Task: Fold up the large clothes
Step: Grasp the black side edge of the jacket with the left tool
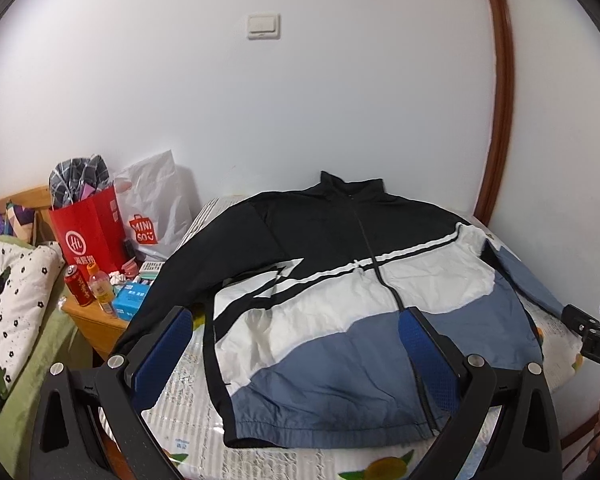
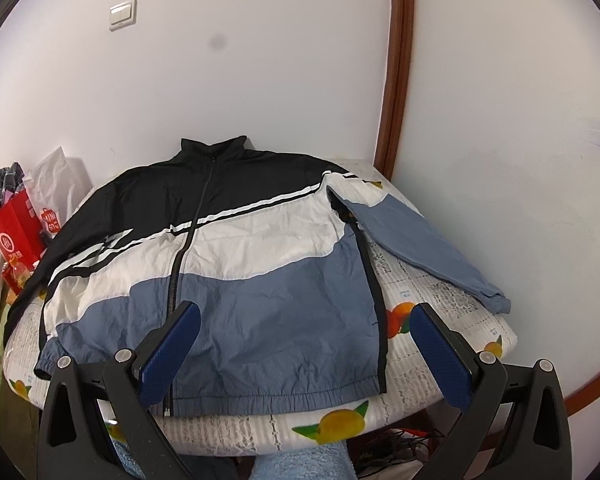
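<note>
So the bed with the fruit-print cover fills most of what's ahead of both grippers, and the jacket (black, white and blue) is spread flat on it, zipped, collar on the far side, hem nearest. Its blue sleeve lies out ahead-right of the right gripper. That one's wide open, holding nothing, just over the hem. Left gripper is the same, wide open and empty. A red bag sits far off to its left.
</note>
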Demonstrator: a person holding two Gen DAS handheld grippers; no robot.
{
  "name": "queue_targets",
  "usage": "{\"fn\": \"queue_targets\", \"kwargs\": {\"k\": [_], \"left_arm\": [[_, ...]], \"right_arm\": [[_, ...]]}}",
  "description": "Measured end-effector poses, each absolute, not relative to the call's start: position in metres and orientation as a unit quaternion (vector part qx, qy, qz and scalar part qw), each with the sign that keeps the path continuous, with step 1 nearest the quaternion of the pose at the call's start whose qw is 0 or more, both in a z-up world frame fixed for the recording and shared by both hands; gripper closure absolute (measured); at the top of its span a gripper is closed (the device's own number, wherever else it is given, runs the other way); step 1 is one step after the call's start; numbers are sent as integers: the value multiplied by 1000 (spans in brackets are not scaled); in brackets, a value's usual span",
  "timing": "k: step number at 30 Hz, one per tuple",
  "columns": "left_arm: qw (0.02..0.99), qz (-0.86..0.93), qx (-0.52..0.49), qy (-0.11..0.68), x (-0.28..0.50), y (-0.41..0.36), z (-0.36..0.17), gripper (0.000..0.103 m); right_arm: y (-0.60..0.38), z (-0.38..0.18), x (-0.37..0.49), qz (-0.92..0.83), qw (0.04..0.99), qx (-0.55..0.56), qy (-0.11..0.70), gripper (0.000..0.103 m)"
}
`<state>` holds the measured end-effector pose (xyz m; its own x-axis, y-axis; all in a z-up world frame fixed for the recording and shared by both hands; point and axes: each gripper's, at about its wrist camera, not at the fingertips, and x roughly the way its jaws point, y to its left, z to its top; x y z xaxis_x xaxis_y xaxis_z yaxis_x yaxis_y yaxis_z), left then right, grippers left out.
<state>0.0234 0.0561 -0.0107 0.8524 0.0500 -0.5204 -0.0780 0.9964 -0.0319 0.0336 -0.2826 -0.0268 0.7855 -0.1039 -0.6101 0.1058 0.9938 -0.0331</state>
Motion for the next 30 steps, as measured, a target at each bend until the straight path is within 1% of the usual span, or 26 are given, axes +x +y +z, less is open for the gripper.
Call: {"fn": "queue_targets", "kwargs": {"k": [8,15,22,30], "left_arm": [[951,45,-57,302,57,99,-28,0],[940,59,-68,328,85,127,-38,0],[926,62,-81,363,116,152,-56,0],[909,97,-97,395,137,192,-85,1]], "right_arm": [[-273,-42,75,-55,935,-9,350,1],[-257,-57,111,-18,932,-12,362,6],[-253,-67,143,-18,927,-18,375,15],[-250,-76,172,-24,920,-37,390,15]]}}
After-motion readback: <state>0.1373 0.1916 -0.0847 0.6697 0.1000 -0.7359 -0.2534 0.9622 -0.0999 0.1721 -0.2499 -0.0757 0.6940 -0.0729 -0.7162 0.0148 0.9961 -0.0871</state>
